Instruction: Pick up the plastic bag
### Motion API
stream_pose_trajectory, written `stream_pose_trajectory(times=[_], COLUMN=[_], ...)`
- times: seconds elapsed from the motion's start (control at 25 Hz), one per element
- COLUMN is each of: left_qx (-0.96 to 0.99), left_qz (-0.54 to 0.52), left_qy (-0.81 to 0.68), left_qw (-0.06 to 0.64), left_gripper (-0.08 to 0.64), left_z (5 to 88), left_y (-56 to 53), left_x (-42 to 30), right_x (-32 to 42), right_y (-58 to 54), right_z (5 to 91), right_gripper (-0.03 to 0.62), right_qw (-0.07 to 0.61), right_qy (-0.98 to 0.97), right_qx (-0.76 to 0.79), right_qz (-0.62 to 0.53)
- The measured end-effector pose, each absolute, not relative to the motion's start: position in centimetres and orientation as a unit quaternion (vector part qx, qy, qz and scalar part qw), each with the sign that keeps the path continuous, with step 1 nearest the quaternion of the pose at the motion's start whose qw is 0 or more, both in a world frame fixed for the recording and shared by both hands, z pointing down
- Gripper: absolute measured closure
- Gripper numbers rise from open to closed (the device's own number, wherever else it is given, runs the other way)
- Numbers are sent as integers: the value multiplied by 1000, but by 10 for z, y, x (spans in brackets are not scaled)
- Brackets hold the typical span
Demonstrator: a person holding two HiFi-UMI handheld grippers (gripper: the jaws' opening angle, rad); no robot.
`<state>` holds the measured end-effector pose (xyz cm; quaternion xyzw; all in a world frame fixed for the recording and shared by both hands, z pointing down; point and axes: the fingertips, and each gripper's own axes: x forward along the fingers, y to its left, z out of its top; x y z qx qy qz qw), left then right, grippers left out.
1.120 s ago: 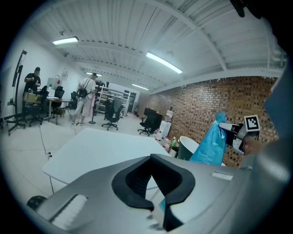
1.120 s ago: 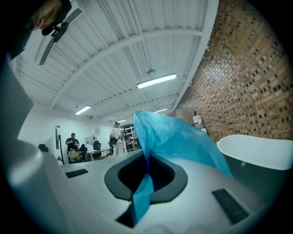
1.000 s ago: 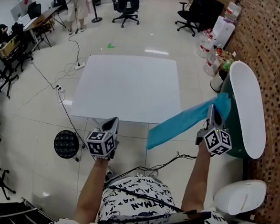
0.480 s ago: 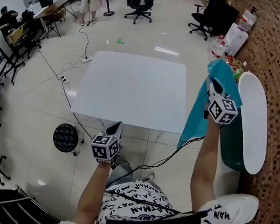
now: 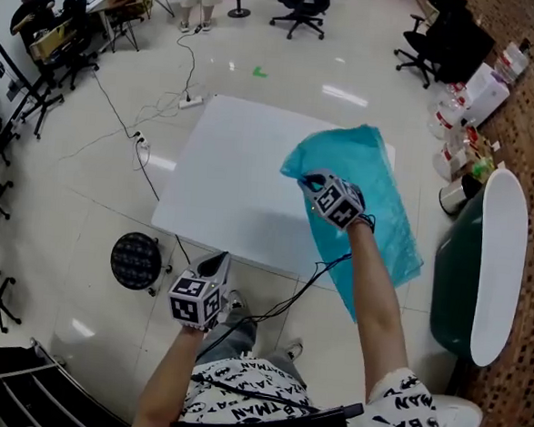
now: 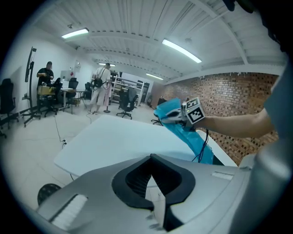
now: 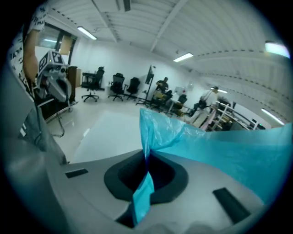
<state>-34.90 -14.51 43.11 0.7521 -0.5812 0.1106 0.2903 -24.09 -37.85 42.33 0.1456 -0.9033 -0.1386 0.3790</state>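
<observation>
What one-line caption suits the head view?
Right gripper holds a blue plastic bag over the white table; left gripper is empty.

A white table (image 5: 237, 183) stands on the glossy floor (image 5: 286, 68), a green bin (image 5: 451, 289) and black stool (image 5: 136, 261) nearby.

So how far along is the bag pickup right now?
Done: the right hand-held gripper is shut on the plastic bag, which is lifted and hangs by the white table's right side. In hand: holding it up; the left hand-held gripper is shut and empty. Left: seemingly nothing of the pickup itself.
</observation>
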Motion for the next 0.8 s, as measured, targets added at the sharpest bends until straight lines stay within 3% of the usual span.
stream_pose_trajectory(times=[0.28, 0.48, 0.6, 0.64, 0.72, 0.8], left_qx=[724, 709, 709, 709, 709, 707], left_qz=[117, 113, 118, 122, 128, 130], left_qy=[-597, -608, -606, -605, -605, -608], left_qw=[326, 339, 342, 341, 339, 337], left_gripper=[560, 560, 560, 560, 560, 560], left_z=[463, 475, 480, 482, 483, 483], left_y=[-142, -140, -140, -141, -142, -144], left_x=[-386, -401, -404, -406, -414, -422], right_x=[-349, -389, -396, -396, -399, -401], right_y=[-299, -252, -238, -235, -233, -232], right_z=[546, 579, 589, 588, 580, 565], right_gripper=[588, 582, 556, 543, 412, 398], right_qw=[456, 465, 462, 456, 437, 408], right_qy=[-868, -843, -853, -861, -880, -902], right_qx=[-34, -104, -113, -110, -101, -88], right_qz=[-190, -249, -214, -196, -158, -111])
